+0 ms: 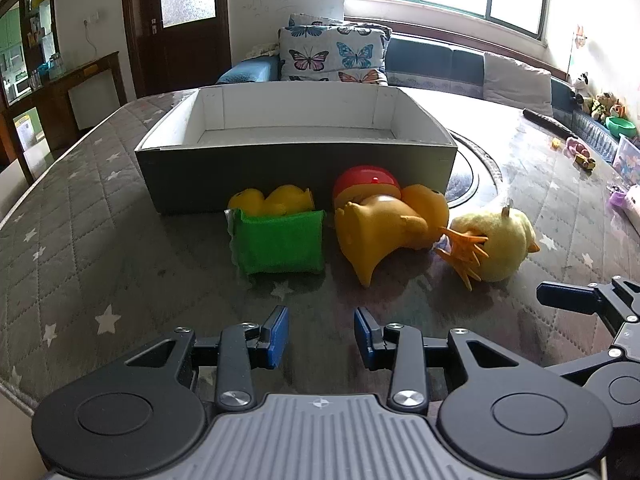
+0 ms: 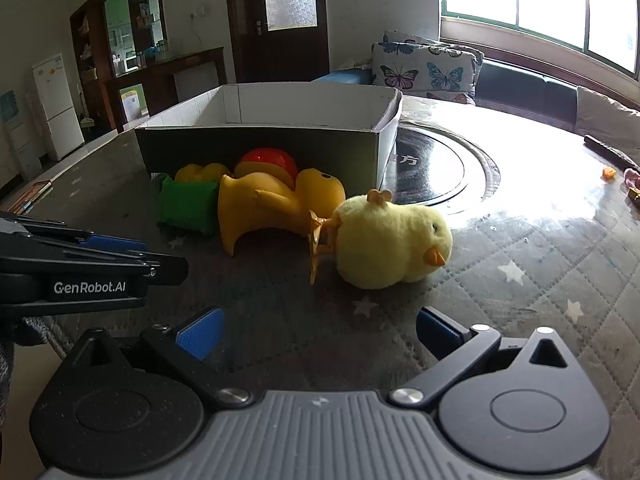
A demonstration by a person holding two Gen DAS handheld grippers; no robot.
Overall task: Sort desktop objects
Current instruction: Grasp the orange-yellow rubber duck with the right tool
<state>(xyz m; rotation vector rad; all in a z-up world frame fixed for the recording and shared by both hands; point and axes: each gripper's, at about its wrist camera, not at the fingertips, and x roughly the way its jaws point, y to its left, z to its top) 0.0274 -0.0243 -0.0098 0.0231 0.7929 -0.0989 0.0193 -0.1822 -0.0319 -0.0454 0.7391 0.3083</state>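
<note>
The left gripper point(image 1: 321, 335) hovers low over the quilted grey star-patterned table cover point(image 1: 100, 264), its blue pads apart with nothing between them, aimed at the gap between a green fabric pouch point(image 1: 279, 240) and a glossy yellow plastic duck toy point(image 1: 384, 226) lying on its side. The right gripper point(image 2: 320, 334) is spread wider, also empty, facing a fluffy pale-yellow plush chick point(image 2: 394, 240) tipped over with its orange feet point(image 2: 318, 240) touching the duck. Behind the pouch sits a small yellow rubber toy point(image 1: 272, 199), and a red-and-yellow ball point(image 1: 366, 184) rests against the near wall of the open grey cardboard box point(image 1: 296, 172), which looks empty.

Everything is crowded together, so closing on one item probably drags a neighbour. The duck's smooth curved body may squirt out of the pads, and a nudge could send the ball rolling along the box.
</note>
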